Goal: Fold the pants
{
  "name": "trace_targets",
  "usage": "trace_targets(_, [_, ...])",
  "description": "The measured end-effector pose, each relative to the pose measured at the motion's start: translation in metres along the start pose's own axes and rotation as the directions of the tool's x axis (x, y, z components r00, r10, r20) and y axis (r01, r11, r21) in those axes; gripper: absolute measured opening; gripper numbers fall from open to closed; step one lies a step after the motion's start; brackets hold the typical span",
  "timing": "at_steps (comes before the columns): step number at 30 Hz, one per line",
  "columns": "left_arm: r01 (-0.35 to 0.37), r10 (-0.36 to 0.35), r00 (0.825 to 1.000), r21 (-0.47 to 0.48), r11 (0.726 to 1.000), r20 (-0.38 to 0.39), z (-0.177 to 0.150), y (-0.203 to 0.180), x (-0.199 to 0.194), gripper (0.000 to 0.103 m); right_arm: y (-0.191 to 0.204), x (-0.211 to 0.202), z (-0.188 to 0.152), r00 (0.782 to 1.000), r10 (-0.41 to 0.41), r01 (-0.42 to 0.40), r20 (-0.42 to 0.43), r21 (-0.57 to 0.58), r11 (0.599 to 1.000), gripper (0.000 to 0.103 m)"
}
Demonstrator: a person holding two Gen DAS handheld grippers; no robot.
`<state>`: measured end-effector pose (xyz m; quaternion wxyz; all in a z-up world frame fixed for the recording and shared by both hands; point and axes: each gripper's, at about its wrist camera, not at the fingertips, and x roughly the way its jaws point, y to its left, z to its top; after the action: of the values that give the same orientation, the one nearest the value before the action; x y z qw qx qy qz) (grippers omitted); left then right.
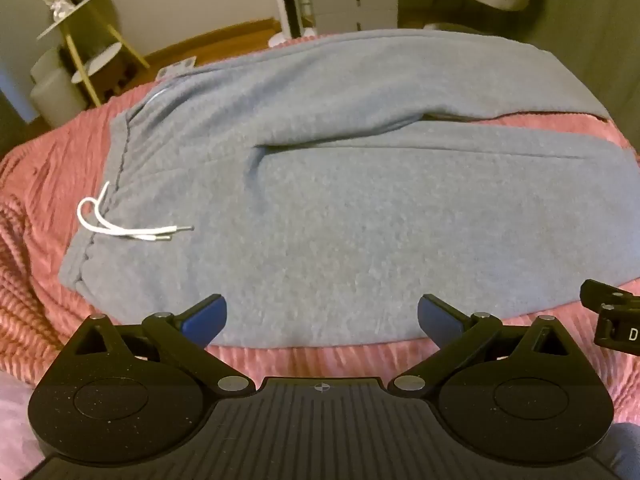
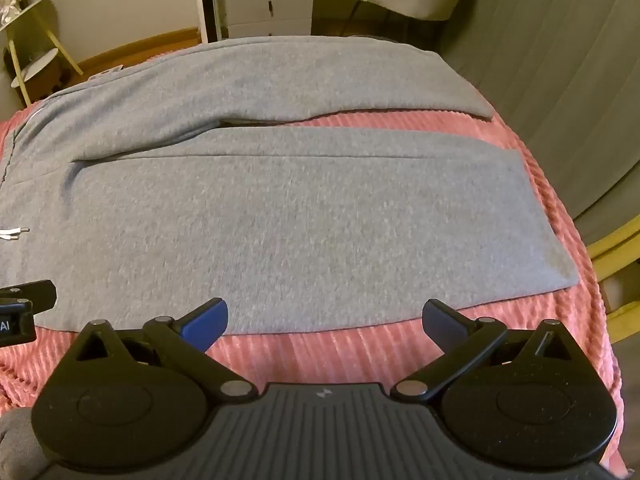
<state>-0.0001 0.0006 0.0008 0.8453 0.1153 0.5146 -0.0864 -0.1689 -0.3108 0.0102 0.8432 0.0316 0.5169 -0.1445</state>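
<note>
Grey pants [image 1: 360, 208] lie flat on a pink blanket [image 1: 36, 264], unfolded, both legs spread. Long axis runs left to right: waistband with white drawstring [image 1: 120, 220] at the left, leg cuffs at the right, seen in the right wrist view ending near the blanket's right edge. The far leg angles slightly away from the near one, with a strip of blanket showing between them toward the cuffs.

Left gripper [image 1: 322, 316] hovers just above the near edge of the pants, waist end, fingers spread wide, nothing between them. Right gripper [image 2: 325, 318] hovers over the same near edge further toward the cuffs, also wide, empty. Both tilt steeply down at the cloth. Neither touches the fabric as far as I can tell.

The pants lie ahead of and below both grippers, the near leg's long edge running crosswise to the fingers. Left is nearer the waistband, right nearer the cuff. Likely first move: pinch that near edge and carry the near leg over the far one.
</note>
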Motion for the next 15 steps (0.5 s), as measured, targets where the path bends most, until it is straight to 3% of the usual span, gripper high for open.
trace_targets(3, [-0.008,0.008,1.0,-0.007,1.0,0.022,-0.0045,0.0019,-0.0004,0.103,-0.0008,0.001,0.0005,1.0,0.0,0.0,-0.003,0.004,1.0,0.103])
trace_targets(15, [-0.004,0.004,1.0,-0.009,1.0,-0.019,0.0005,-0.0001,0.0023,0.103,-0.0083,0.0026,0.0043,1.0,-0.001,0.001,-0.008,0.007,1.0,0.103])
